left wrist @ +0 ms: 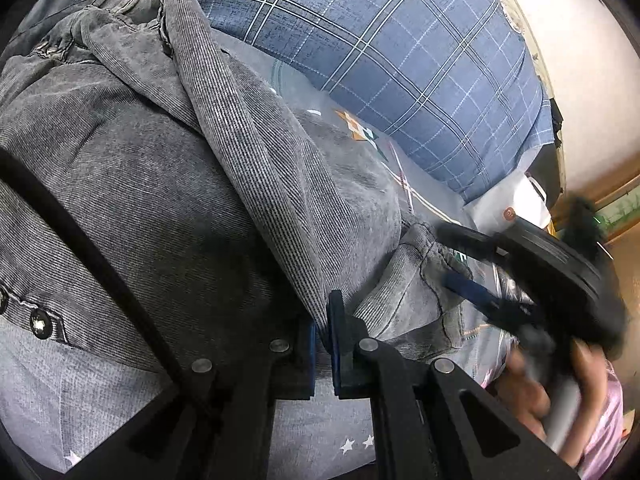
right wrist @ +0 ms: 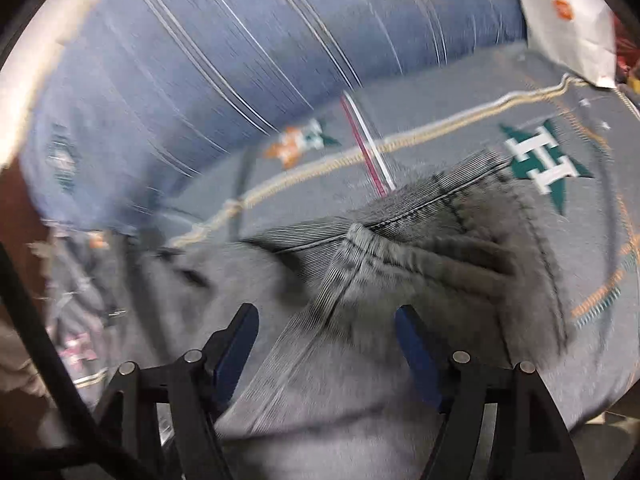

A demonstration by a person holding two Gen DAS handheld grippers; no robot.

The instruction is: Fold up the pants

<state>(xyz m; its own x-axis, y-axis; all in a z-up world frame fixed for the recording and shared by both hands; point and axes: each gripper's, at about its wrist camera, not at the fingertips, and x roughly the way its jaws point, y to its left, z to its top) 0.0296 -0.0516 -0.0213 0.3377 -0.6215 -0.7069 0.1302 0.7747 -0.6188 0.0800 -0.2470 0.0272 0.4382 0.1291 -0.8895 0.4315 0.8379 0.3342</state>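
Folding underway — early-to-mid stage, by my read.

Item 1: pants, grey corduroy, lying on a bed sheet w/ printed emblems. Upper part w/ metal snaps sits at the left edge of the left wrist view; one leg runs as a raised ridge diagonally down toward the left gripper. Not flat, not squared — fabric bunched and creased.

Item 2: left gripper — clenched on a fold of the leg; blue pads pinch the cloth, no gap to speak of.

Item 3: right gripper — released, jaws wide apart. Hem end of the leg lies between and ahead of them; pads don't press on it. Right wrist view is blurred, so whether cloth brushes a pad I can't tell. Same gripper shows blurred in the left view, just beside the hem, w/ a hand behind it.

Item 4: plaid pillow beyond the pants; white bag at the far edge. Neither in the way.

Status: done, apparently — leg end laid down on the sheet. Left — legs don't look aligned, no neat stack seen; prob. needs smoothing, then at least one more fold across. How many layers lie under the ridge: not visible.
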